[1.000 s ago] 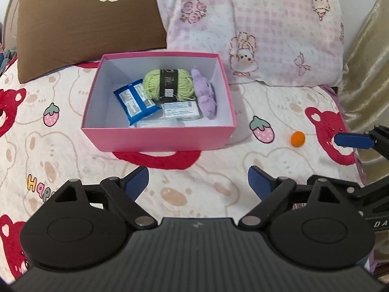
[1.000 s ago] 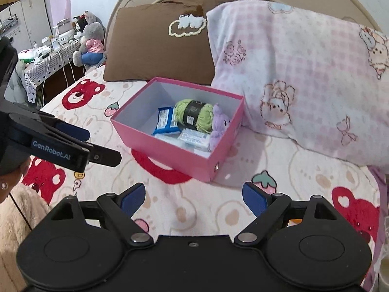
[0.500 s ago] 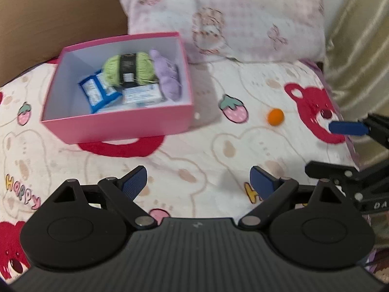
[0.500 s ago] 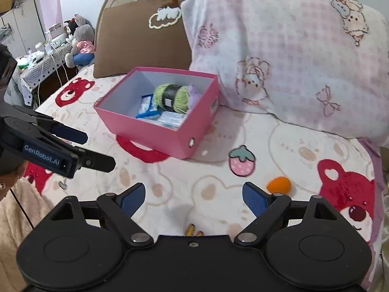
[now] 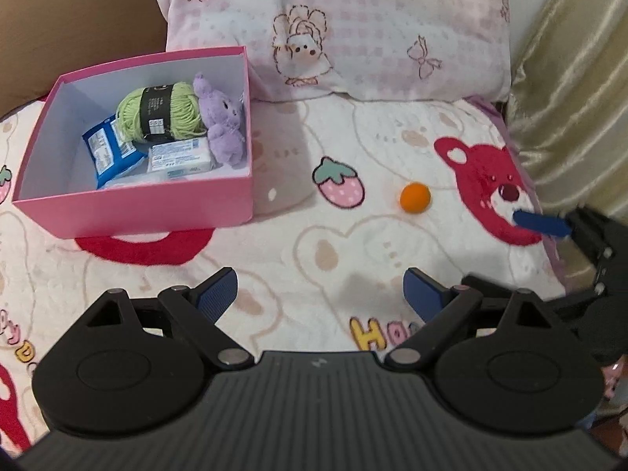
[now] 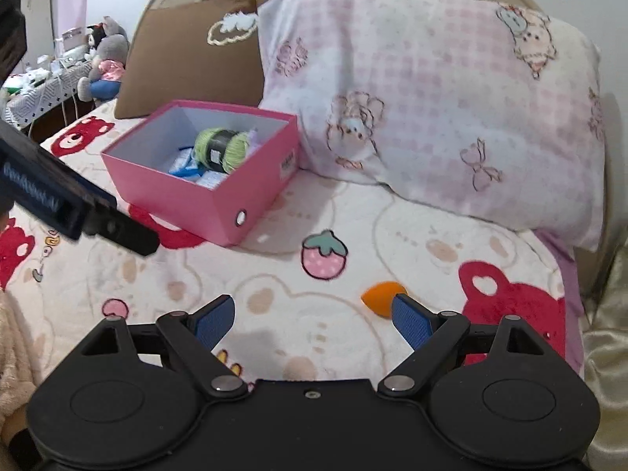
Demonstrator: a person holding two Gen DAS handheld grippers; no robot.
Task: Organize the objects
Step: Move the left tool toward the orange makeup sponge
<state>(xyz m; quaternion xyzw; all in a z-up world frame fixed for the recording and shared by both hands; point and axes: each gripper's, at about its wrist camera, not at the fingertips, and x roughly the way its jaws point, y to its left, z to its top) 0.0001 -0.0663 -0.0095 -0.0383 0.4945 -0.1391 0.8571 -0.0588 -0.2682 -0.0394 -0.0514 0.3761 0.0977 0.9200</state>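
Observation:
A small orange ball [image 5: 415, 197] lies on the bedspread to the right of a pink box [image 5: 133, 208]. The box holds a green yarn skein [image 5: 159, 112], a purple plush toy [image 5: 223, 129], a blue packet [image 5: 108, 149] and a white tissue pack [image 5: 180, 157]. My left gripper [image 5: 320, 294] is open and empty above the bedspread, in front of the box and ball. My right gripper [image 6: 312, 320] is open and empty; the ball [image 6: 380, 294] sits just beyond its right fingertip. The box also shows in the right wrist view [image 6: 251, 192].
A pink checked pillow [image 5: 353, 27] and a brown pillow [image 5: 70, 19] lean against the headboard behind the box. A gold curtain [image 5: 573, 78] hangs at the bed's right edge. Plush toys [image 6: 104, 62] and a cluttered table stand far left.
Both grippers have swung right and come lower over the bed. The orange ball has come close to my right gripper's right fingertip. Both stay open.

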